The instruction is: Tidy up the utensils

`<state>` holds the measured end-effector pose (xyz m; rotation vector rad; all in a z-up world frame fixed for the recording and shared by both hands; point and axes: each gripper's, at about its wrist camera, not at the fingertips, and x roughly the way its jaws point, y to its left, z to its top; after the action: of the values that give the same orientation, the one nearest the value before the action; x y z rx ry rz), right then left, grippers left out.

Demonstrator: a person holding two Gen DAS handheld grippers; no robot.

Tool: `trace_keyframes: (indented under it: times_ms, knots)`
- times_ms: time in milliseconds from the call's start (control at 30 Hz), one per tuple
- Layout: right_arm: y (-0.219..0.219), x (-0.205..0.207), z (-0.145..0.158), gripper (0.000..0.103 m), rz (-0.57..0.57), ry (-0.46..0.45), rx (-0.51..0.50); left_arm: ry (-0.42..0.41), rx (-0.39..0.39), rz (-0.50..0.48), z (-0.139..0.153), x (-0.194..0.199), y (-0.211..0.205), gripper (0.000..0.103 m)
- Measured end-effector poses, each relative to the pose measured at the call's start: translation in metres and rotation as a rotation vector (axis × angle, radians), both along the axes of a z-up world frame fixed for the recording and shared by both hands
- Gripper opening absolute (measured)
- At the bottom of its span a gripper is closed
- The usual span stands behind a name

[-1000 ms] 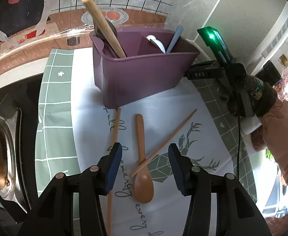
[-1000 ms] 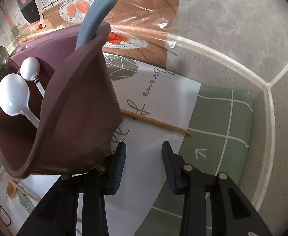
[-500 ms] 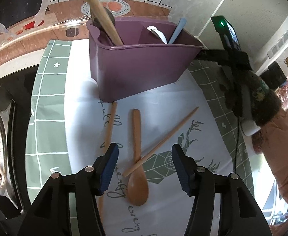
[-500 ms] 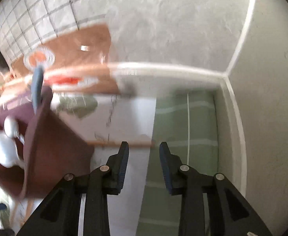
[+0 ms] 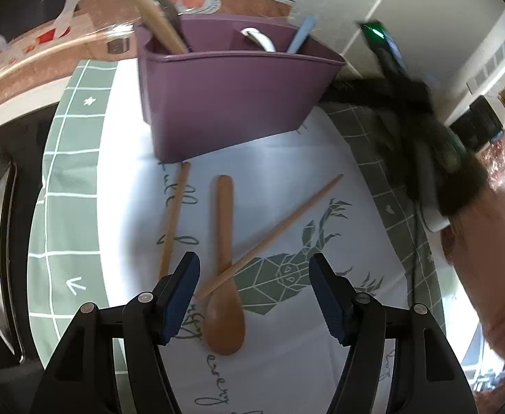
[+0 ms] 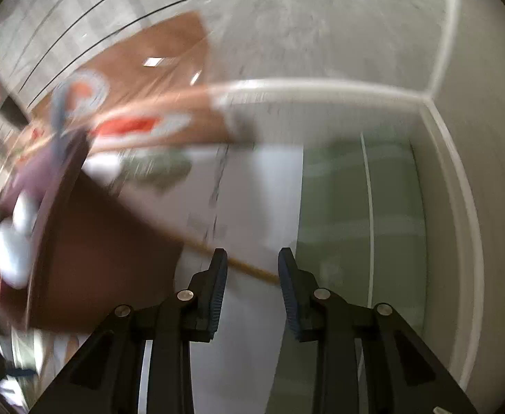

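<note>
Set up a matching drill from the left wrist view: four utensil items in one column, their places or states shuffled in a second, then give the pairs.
Things:
1. wooden spoon
2. slanted chopstick
3. light blue utensil handle
4. purple caddy

Places or states:
A. stands at the far end of the printed mat
B. lies flat on the mat, bowl nearest the camera
C. lies across the spoon's handle
D. sticks up from the caddy's right compartment

Pairs: 1-B, 2-C, 3-D, 4-A
</note>
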<state>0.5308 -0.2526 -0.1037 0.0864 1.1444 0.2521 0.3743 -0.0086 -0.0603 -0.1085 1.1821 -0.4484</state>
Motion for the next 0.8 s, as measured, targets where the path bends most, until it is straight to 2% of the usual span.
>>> trace_keyframes:
  times_ms: [167,267,367,433,500,533,600,633,700,800]
  knots:
    - [0.016,-0.070,0.002,0.029,0.115,0.035,-0.002,0.020,-0.006,0.019,-0.003,-0.003,0.006,0.066]
    - [0.026,-0.092,0.012,0.029,0.199,-0.012,-0.050,0.018,0.000,0.017,-0.002,-0.005,0.005,0.066]
    - [0.033,-0.085,0.018,0.029,0.236,-0.050,-0.097,0.003,0.023,0.027,0.000,-0.005,0.003,0.066]
    - [0.033,-0.059,0.008,0.029,0.238,-0.045,-0.119,-0.017,0.040,0.017,0.003,-0.005,0.000,0.066]
    - [0.035,-0.039,0.001,0.028,0.220,-0.006,-0.113,-0.040,0.057,-0.020,0.004,-0.005,-0.006,0.066]
    - [0.044,-0.032,-0.002,0.025,0.214,-0.005,-0.123,-0.061,0.074,-0.060,0.005,-0.005,-0.010,0.066]
    - [0.047,-0.029,-0.001,0.008,0.216,-0.008,-0.150,-0.092,0.109,-0.145,0.005,-0.005,-0.019,0.066]
    - [0.049,-0.028,-0.002,0.005,0.209,0.002,-0.169,-0.100,0.124,-0.183,0.004,-0.005,-0.022,0.066]
    - [0.053,-0.036,-0.001,0.005,0.200,0.018,-0.179,-0.112,0.149,-0.249,0.001,-0.004,-0.028,0.066]
    - [0.043,-0.073,-0.001,0.005,0.167,0.032,-0.164,-0.115,0.183,-0.310,-0.005,0.003,-0.037,0.066]
